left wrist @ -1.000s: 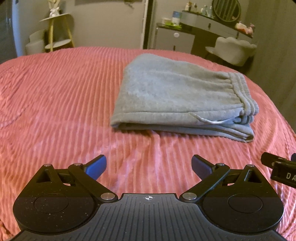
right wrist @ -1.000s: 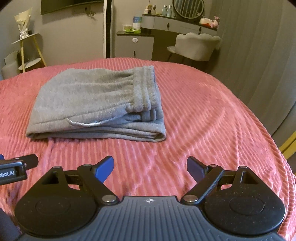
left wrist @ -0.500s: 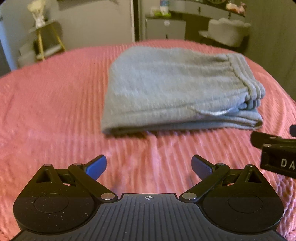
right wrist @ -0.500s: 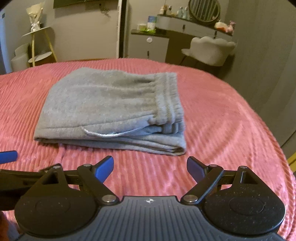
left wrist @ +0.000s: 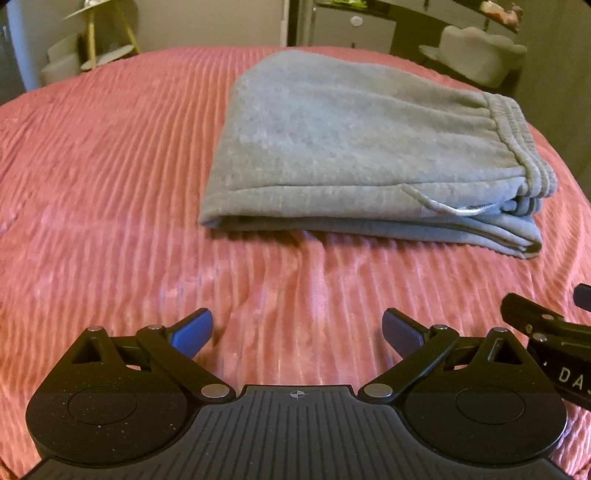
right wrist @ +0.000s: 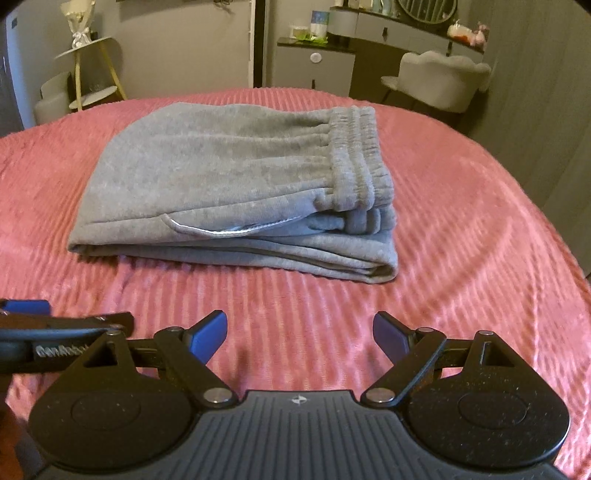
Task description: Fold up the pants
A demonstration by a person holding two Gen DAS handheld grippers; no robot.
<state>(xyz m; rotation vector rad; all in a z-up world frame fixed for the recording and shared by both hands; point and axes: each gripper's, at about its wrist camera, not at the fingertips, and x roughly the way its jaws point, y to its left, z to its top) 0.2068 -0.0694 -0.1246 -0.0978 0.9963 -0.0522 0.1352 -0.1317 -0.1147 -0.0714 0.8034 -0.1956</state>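
Note:
Grey sweatpants (left wrist: 354, 147) lie folded in a flat stack on the pink ribbed bedspread (left wrist: 110, 166), waistband at the right. They also show in the right wrist view (right wrist: 229, 177), with a pale drawstring along the near edge. My left gripper (left wrist: 297, 332) is open and empty, above the bedspread short of the pants' near edge. My right gripper (right wrist: 300, 332) is open and empty, also short of the pants. Each gripper shows at the edge of the other's view: the right one (left wrist: 546, 332), the left one (right wrist: 44, 325).
Behind the bed stand a gold-legged side table (right wrist: 88, 62), a grey cabinet (right wrist: 314, 62), a dresser with a round mirror (right wrist: 424, 22) and a pale scalloped chair (right wrist: 443, 81). A grey curtain (right wrist: 535, 92) hangs at the right.
Both grippers have moved nearer to the folded pants, which look larger now. The left view has swung so the pants sit further right. Both grippers stay open; the pants have not moved.

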